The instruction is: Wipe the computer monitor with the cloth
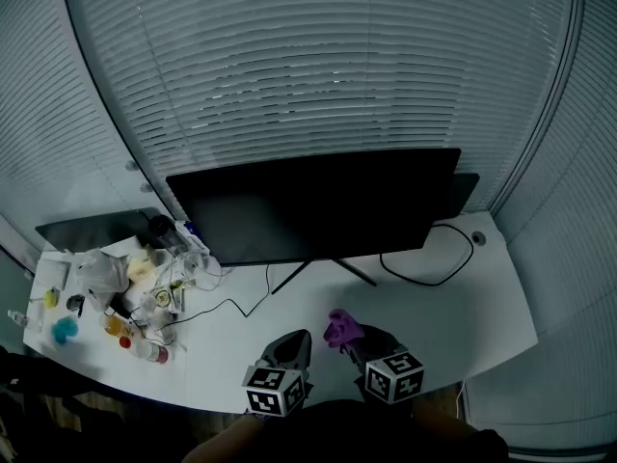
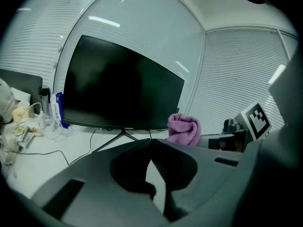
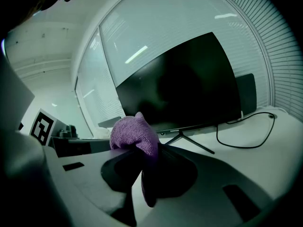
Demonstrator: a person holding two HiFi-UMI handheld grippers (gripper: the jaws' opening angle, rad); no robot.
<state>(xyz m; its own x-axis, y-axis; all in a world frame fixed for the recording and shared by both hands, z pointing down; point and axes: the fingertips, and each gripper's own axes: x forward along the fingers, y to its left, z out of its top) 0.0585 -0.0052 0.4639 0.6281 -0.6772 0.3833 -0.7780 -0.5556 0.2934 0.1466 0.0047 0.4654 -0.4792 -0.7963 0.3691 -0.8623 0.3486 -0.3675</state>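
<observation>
The wide black computer monitor [image 1: 313,205], at frame centre, waited unwiped. The right gripper [image 1: 355,343] pinched a crumpled purple cloth [image 1: 341,327]; the left gripper [image 1: 292,345] was pressed together, empty. Next, I think, the cloth had to reach it.

Dim, bluish, fisheye-bent at edges; lamp reflections streak the glass [image 2: 142,32].

Purple cloth [image 1: 342,328], black monitor [image 1: 313,205], white desk [image 1: 482,309], black cable [image 1: 416,280], pale grey horizontally slatted blinds [image 1: 318,66]

An office — a wide monitor [image 1: 313,205] on a white tabletop [image 1: 482,307], slatted blinds [image 1: 318,66] behind, desk clutter [image 1: 135,292] at left.
</observation>
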